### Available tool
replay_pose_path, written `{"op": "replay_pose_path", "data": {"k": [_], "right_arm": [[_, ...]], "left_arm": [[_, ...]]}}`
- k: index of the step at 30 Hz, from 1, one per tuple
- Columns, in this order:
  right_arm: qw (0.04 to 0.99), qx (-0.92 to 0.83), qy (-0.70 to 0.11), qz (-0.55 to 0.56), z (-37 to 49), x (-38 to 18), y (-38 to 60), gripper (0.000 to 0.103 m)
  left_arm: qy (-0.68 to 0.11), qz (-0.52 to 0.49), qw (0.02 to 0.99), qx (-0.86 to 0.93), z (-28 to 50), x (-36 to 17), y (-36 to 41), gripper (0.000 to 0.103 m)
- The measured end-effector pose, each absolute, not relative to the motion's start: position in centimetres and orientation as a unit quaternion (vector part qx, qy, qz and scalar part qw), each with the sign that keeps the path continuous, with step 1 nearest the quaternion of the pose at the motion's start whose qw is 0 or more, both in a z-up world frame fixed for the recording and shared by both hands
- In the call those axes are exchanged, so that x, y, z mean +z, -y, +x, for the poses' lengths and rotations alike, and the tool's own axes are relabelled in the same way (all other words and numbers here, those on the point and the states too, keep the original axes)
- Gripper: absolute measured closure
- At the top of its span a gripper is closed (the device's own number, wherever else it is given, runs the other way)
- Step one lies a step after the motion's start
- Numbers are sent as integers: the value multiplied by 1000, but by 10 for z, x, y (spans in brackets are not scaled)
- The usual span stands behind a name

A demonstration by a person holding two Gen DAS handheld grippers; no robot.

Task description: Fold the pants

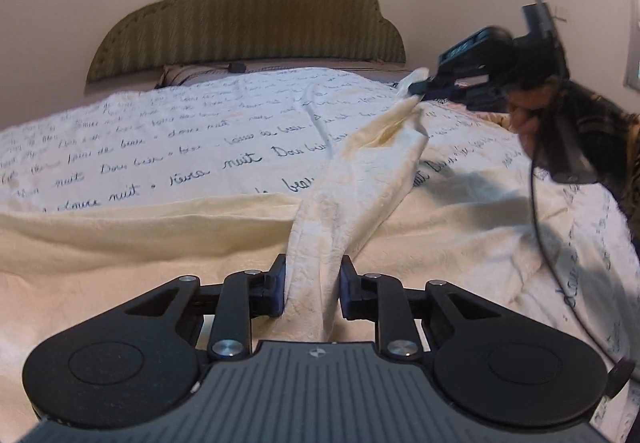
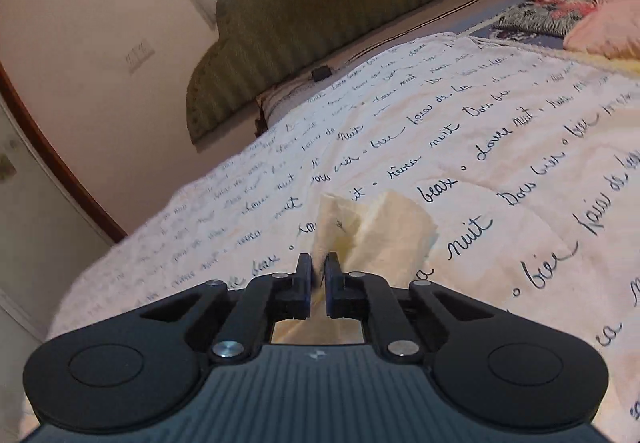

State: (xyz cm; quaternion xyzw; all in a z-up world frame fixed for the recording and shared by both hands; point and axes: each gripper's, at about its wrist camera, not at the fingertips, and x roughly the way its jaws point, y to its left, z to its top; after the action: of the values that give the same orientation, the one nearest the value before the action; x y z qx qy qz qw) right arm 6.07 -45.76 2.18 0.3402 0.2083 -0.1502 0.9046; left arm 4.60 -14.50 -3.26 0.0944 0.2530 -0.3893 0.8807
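A: What is right in front of you?

B: My left gripper. Its two fingers squeeze a bunch of the cream pants. The cloth goes up from there like a thick rope.

A: Where does the rope go?

B: To my right gripper, up above the bed. It pinches the far end of the pants. Its fingers are almost together, with just thin cloth between them.

A: Where is the rest of the pants?

B: Lying flat on the bed, on the sheet with blue writing. A green headboard stands behind.

A: Who holds the right gripper?

B: My hand, in a striped sleeve.
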Motion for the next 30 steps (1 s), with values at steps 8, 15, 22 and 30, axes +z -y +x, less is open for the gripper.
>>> {"op": "replay_pose_path", "data": {"k": [8, 15, 22, 30], "right_arm": [[874, -117, -134, 453, 18, 20, 494, 96], [904, -49, -45, 421, 39, 75, 484, 96], [911, -128, -26, 390, -66, 61, 472, 96], [838, -248, -59, 482, -160, -33, 487, 97]], "left_arm": [[-254, 109, 887, -370, 49, -31, 159, 82], [-105, 95, 955, -262, 38, 2, 154, 87], [-121, 195, 907, -352, 4, -24, 164, 86], [-124, 243, 882, -385, -14, -50, 169, 86]]}}
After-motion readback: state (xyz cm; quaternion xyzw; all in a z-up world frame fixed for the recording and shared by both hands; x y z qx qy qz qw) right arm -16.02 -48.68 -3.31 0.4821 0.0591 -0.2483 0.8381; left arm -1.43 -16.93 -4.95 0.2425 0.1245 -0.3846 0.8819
